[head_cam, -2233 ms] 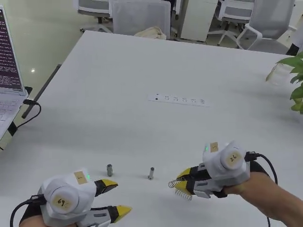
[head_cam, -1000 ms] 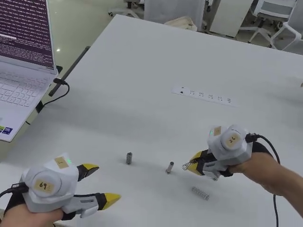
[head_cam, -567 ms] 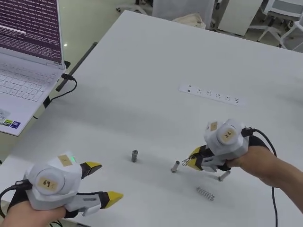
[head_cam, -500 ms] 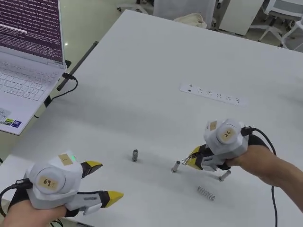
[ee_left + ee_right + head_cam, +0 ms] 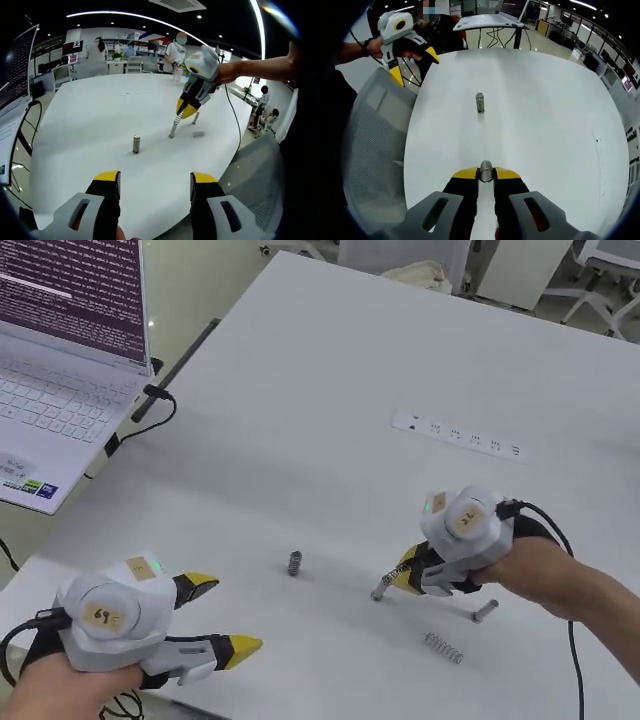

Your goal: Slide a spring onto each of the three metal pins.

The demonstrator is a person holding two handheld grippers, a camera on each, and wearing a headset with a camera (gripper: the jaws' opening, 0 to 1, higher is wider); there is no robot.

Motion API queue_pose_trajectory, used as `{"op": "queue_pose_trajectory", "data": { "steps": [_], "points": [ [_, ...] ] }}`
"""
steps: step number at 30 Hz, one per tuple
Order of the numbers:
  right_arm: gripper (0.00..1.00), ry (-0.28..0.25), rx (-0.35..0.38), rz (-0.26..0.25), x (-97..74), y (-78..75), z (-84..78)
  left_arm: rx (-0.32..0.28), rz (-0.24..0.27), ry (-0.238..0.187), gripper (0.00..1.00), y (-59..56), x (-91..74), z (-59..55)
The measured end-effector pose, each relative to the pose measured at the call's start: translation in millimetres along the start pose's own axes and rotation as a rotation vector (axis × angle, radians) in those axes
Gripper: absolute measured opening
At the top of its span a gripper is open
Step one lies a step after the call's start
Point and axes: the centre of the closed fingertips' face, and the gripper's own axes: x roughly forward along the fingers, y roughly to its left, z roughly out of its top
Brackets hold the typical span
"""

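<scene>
Spring (image 5: 486, 170) pinched end-on by the jaws of our right gripper (image 5: 486, 176), long axis slanting down in line with the tilted pin (image 5: 379, 592) at its free end, on the table (image 5: 330, 390) — we note the left gripper (image 5: 228, 614), jaws spread and empty, well apart, so the right is nearer.

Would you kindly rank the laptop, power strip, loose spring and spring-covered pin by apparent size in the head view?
1. laptop
2. power strip
3. loose spring
4. spring-covered pin, upright and foreshortened
</scene>
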Motion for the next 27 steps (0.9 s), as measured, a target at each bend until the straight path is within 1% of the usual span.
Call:
{"op": "queue_pose_trajectory", "data": {
  "steps": [7, 14, 21, 27],
  "points": [
    [0.09, 0.021, -0.025, 0.01, 5.9, 0.8, 2.0, -0.001, 0.001, 0.0, 0.51, 1.0, -0.5, 0.2],
    [0.09, 0.041, -0.054, 0.02, 16.0, 2.2, 2.3, -0.002, 0.002, 0.0, 0.51, 1.9, -0.4, 0.7],
    [0.09, 0.074, -0.09, 0.031, 26.3, 4.1, -1.5, -0.004, 0.007, 0.002, 0.51, 3.4, -0.8, 0.8],
    [0.09, 0.077, -0.087, 0.042, 33.9, 2.6, -1.9, -0.002, 0.007, 0.003, 0.51, 3.4, -0.9, 2.1]
  ]
}}
